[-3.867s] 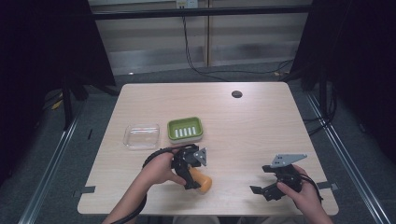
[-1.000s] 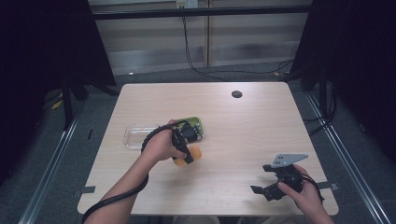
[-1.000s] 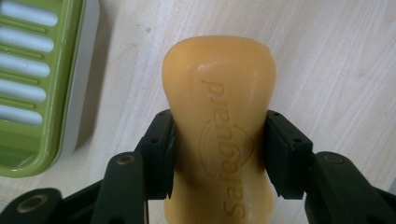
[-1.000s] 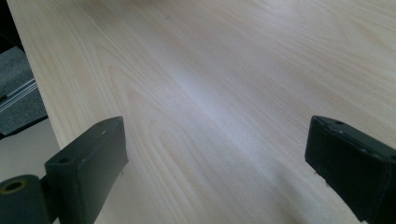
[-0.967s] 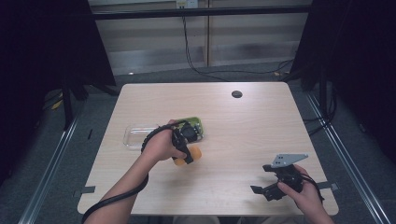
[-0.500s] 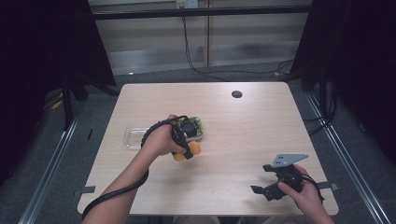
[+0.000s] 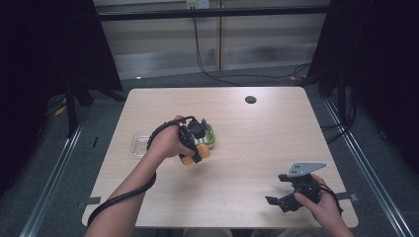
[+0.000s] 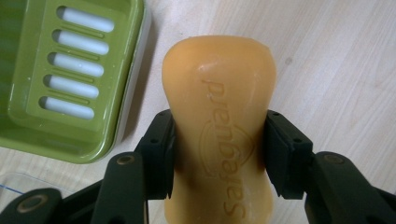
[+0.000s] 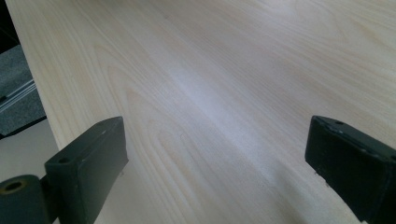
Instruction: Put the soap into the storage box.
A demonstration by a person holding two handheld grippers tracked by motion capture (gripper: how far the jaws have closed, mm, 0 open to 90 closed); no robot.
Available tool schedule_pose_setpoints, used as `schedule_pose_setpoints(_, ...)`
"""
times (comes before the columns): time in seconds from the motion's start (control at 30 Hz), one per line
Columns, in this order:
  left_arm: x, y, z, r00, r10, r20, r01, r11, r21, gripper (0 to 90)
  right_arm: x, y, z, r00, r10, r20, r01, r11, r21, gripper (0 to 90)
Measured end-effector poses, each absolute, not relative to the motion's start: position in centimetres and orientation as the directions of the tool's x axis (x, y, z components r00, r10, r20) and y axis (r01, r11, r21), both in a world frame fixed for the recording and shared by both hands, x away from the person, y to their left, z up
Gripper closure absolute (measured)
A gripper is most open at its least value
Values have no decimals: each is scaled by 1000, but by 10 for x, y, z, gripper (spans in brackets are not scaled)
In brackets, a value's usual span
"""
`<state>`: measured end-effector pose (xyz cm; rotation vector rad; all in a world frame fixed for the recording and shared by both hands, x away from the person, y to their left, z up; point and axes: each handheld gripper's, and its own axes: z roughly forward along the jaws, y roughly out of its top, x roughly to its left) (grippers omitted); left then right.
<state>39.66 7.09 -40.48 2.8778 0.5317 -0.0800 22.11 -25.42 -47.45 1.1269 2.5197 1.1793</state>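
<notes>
My left gripper (image 8: 218,154) is shut on an orange bar of soap (image 8: 219,112), its black pads pressing the narrow waist of the bar. In the high view that gripper (image 7: 193,148) holds the soap (image 7: 188,159) above the table, right beside the green soap dish (image 7: 208,136). The slotted green dish (image 8: 65,70) lies just left of the soap in the left gripper view. My right gripper (image 7: 277,196) rests near the table's front right edge, and its jaws (image 9: 219,163) stand wide open over bare wood.
A clear plastic tray (image 7: 138,143) lies left of the green dish, partly behind the left hand. A round cable hole (image 7: 250,99) sits at the far side of the wooden table (image 7: 257,148). The left gripper's cable trails along the forearm.
The left hand has carried the soap from the table's front toward the green dish, ending a little farther back. The right gripper has stayed where it was.
</notes>
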Motion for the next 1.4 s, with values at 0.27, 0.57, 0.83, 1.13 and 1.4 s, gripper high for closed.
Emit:
schedule_pose_setpoints(0.27,404,72,-403,933,346,-100,360,-912,199,499,221,-254,-475,-708,683,177,574,411,708,52)
schedule_pose_setpoints(0.57,409,71,-401,930,348,-114,365,-910,195,499,221,-254,-474,-709,682,177,574,413,707,52)
schedule_pose_setpoints(0.83,412,69,-399,930,355,-98,368,-907,205,499,221,-255,-474,-709,683,178,575,412,707,53)
schedule_pose_setpoints(1.13,419,69,-399,928,359,-100,372,-906,202,499,221,-254,-474,-710,682,178,574,413,707,52)
schedule_pose_setpoints(1.4,424,69,-396,927,362,-103,375,-907,193,499,221,-255,-474,-709,682,178,574,413,707,52)
